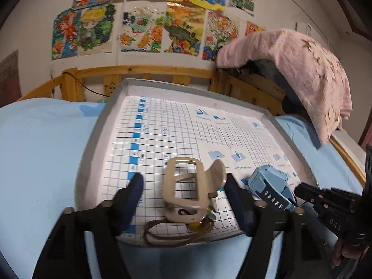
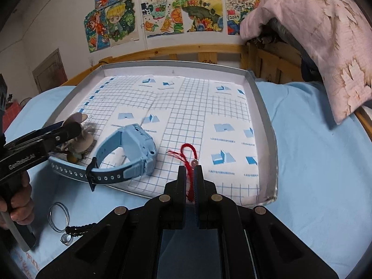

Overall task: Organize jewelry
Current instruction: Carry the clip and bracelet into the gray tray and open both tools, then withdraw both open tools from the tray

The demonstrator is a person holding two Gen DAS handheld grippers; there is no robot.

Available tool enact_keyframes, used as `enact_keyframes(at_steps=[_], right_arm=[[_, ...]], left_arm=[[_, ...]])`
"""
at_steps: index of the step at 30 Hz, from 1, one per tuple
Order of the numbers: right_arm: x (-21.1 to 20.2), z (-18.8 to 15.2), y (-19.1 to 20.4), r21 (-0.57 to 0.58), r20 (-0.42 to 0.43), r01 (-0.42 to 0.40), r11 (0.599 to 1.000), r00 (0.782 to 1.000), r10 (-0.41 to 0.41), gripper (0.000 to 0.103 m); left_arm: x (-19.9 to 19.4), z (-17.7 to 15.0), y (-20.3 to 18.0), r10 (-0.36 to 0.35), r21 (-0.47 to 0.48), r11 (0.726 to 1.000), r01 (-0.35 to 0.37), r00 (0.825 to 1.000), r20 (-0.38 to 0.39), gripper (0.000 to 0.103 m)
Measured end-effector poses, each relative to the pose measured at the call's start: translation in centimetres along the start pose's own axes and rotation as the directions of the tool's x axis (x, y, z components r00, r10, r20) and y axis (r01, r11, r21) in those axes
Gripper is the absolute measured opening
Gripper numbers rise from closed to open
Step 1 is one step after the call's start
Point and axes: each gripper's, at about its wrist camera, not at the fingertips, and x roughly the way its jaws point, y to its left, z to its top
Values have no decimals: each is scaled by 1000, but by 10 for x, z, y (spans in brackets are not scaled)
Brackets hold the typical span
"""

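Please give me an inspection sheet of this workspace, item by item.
Surface: shallow grey tray lined with blue-grid paper on a light blue bedsheet.
Job's things: beige plastic hair claw clip, light blue wristwatch, red string bracelet with bead, brown cord necklace.
Clutter: metal rings on the sheet.
Grippers: left gripper open around the clip; right gripper shut on the bracelet.
Cables: black cable.
Surroundings: wooden bed rail, colourful drawings, pink cloth.

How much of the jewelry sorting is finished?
Already in the tray: the blue watch, hair claw and corded pendant. In hand: the right gripper is shut on the red string bracelet. Left: the metal rings lie outside on the blue sheet.
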Motion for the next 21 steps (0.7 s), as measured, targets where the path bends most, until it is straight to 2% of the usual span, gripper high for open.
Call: enact_keyframes(at_steps=[4, 6, 7, 8, 9, 10, 11, 14, 16, 18, 21], right_arm=[[-16, -5, -7, 19, 43, -2, 1000, 999, 2, 7], [-26, -7, -10, 24, 77, 2, 1000, 997, -4, 10], [-33, -8, -11, 26, 95, 2, 1000, 995, -5, 15], [-42, -10, -12, 32, 118, 1, 1000, 993, -4, 28], [-49, -12, -13, 37, 137, -3, 999, 991, -2, 45], [-56, -14, -14, 45, 158, -11, 999, 987, 3, 52], [-66, -18, -14, 58, 189, -24, 998, 982, 12, 56], [-86, -26, -12, 67, 232, -34, 997, 973, 18, 57], [-103, -33, -7, 71, 270, -33, 997, 963, 12, 67], [-120, -41, -5, 74, 314, -44, 996, 949, 18, 83], [-144, -59, 1, 66, 370, -85, 994, 928, 55, 90]], left_arm=[[-12, -3, 4, -13, -37, 999, 14, 1000, 26, 80], [-21, -7, 4, -13, -47, 999, 15, 999, 39, 88], [-27, -10, 4, -11, -51, 999, 13, 999, 51, 91], [-33, -13, 4, -9, -53, 999, 12, 998, 68, 97], [-39, -15, 3, -5, -51, 999, 9, 996, 84, 100], [-47, -17, 2, 0, -47, 999, 5, 995, 102, 101], [-54, -20, 1, 2, -41, 999, 3, 993, 115, 101], [-76, -27, -3, 6, -26, 1000, -2, 990, 144, 102], [-90, -33, -4, 9, -18, 1000, -6, 986, 165, 103], [-110, -39, -5, 3, -14, 1000, 0, 981, 192, 103], [-140, -52, -5, 0, -7, 1000, 2, 970, 244, 103]])
